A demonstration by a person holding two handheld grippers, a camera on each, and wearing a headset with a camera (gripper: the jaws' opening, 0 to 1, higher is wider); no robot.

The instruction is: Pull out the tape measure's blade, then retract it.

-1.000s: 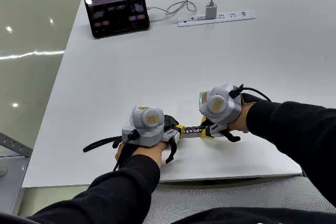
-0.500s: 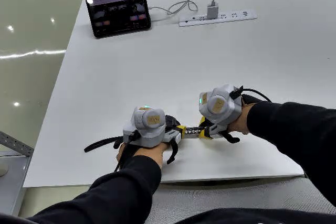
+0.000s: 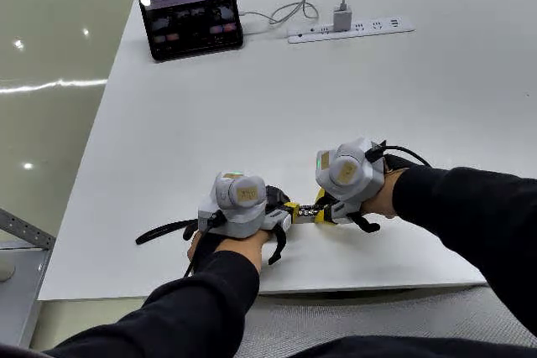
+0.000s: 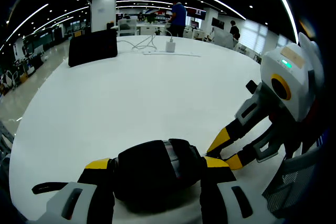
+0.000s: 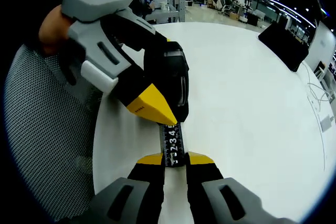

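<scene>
The tape measure's black case (image 4: 157,174) sits between my left gripper's (image 4: 157,163) yellow-tipped jaws, which are shut on it. A short length of yellow numbered blade (image 5: 170,142) sticks out of the case (image 5: 170,77). My right gripper (image 5: 173,159) is shut on the end of that blade. In the head view both grippers are close together near the white table's front edge. There the left gripper (image 3: 277,207) holds the case (image 3: 273,196), and the right gripper (image 3: 325,207) pinches the blade (image 3: 306,210).
A dark tablet (image 3: 191,18) stands at the table's far left. A white power strip (image 3: 352,28) with a charger and cable lies behind it. A black strap (image 3: 164,230) trails left of the left gripper. The table's front edge (image 3: 336,278) is just below the grippers.
The right gripper has come a little closer to the left one, and the exposed blade between them looks slightly shorter. The view has shifted slightly.
</scene>
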